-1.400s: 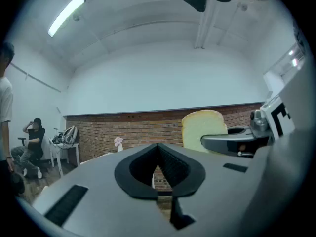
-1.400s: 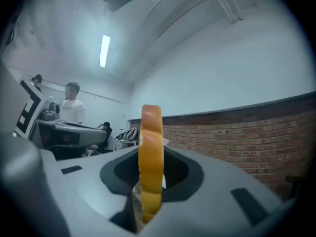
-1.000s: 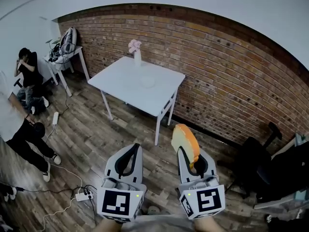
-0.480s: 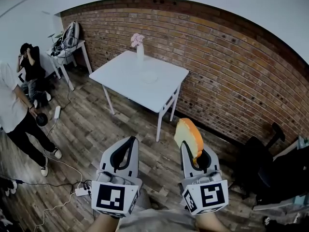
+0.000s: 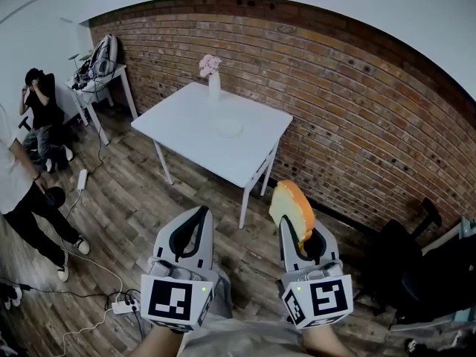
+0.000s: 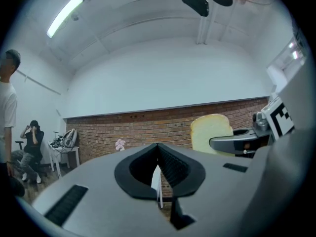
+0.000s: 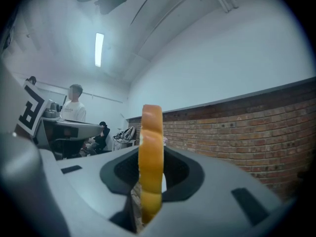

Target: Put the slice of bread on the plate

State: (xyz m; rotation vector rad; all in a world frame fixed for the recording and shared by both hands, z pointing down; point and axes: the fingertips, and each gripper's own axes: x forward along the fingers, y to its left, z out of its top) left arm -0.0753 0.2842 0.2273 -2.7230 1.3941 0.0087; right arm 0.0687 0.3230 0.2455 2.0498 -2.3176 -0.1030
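A slice of bread point(image 5: 291, 207) with an orange crust stands on edge in my right gripper point(image 5: 293, 233), which is shut on its lower part. The right gripper view shows the bread point(image 7: 150, 152) edge-on between the jaws. My left gripper point(image 5: 198, 214) hangs beside it, shut and holding nothing; in its own view the left gripper point(image 6: 158, 146) has its tips touching, with the bread point(image 6: 211, 131) off to the right. Ahead stands a white table point(image 5: 186, 125) carrying a pale plate point(image 5: 227, 129) and a vase of pink flowers point(image 5: 213, 76). Both grippers are over the wooden floor, short of the table.
A brick wall point(image 5: 349, 110) runs behind the table. At the left are a seated person point(image 5: 41, 110), a standing person point(image 5: 22, 199) and a side table with a backpack point(image 5: 103, 58). A power strip with cables point(image 5: 123, 303) lies on the floor. A black office chair point(image 5: 401, 259) is at the right.
Both grippers have moved forward toward the table together, the bread still held in the right one. The standing person at the left has shifted.
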